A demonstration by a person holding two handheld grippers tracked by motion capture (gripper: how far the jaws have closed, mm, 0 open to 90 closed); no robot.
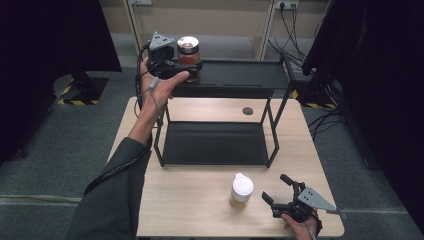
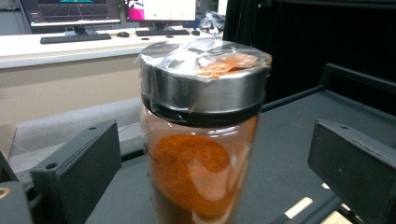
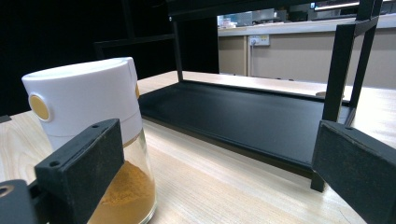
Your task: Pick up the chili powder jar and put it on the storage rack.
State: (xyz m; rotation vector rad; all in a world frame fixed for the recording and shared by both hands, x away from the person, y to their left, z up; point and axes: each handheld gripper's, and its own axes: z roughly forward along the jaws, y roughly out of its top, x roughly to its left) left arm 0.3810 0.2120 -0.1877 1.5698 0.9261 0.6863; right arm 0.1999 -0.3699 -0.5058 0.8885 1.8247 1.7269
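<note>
On the top shelf (image 1: 240, 75) of the black rack, right at its left end, a glass spice jar (image 1: 189, 54) with a steel lid and orange powder is stood upright. The left gripper (image 1: 182, 67) is held around it, but the jaws are spread wide: in the left gripper view the jar (image 2: 201, 135) is seen between the two black pads with clear gaps on both sides, so nothing is gripped. It looks like the jar is freshly set down and the release is the step in hand.

To get this bit done well, the jaws should be kept fully apart and the gripper drawn straight back along its own line, away from the rack, so neither pad is dragged against the glass. The jar is placed close to the shelf's left edge, so any sideways nudge could be enough to tip it off. A level pull-out is probably safer than a lift, since the lid sits above the pads.

Down in front of the rack, on the table (image 1: 200, 210), a second jar with a white cap (image 1: 242, 189) and yellowish powder is stood. The right gripper (image 1: 280, 192) is parked just right of it, jaws open and nothing held; in the right gripper view that jar (image 3: 93, 121) is seen beside the left pad, not between the pads.
</note>
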